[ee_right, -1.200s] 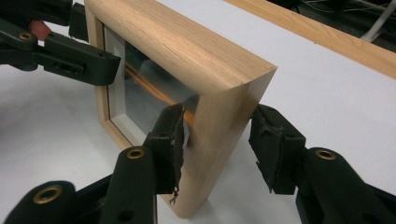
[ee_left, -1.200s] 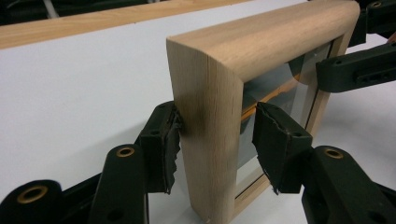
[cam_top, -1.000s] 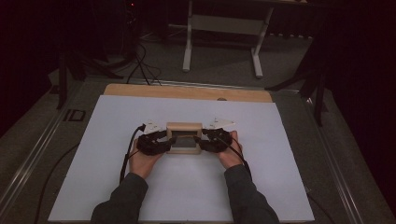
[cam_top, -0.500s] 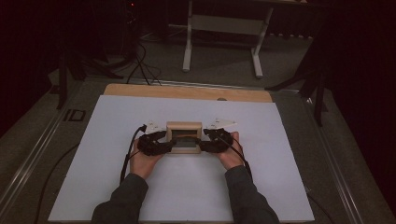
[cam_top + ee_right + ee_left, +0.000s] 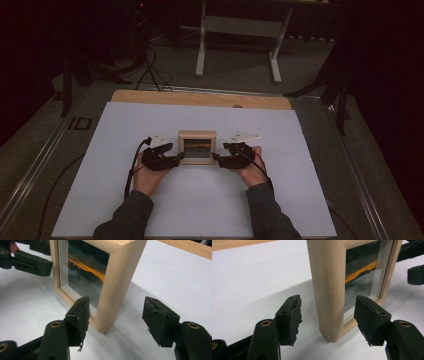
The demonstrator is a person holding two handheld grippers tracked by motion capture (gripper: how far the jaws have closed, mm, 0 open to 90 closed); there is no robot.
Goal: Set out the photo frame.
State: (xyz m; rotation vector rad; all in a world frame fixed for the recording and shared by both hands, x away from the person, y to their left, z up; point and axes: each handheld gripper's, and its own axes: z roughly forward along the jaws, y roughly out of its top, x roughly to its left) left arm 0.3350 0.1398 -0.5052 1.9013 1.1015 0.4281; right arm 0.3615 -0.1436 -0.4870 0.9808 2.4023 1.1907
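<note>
Standing upright on the worktop (image 5: 125, 150), the picture frame (image 5: 197, 147) looks placed; your left gripper (image 5: 328, 315) and right gripper (image 5: 117, 315) have just been opening, pads clear of its edges, leaving only withdrawal.

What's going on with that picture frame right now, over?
Both grippers, left and right, just opened, pads clear. Picture frame standing upright on the table. Nothing blocking.

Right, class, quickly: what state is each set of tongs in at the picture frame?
Left tongs: open, just been opening, straddling the upright light wooden picture frame without pressing it.
Right tongs: open, just been opening, around the frame's other side, not gripping.
</note>
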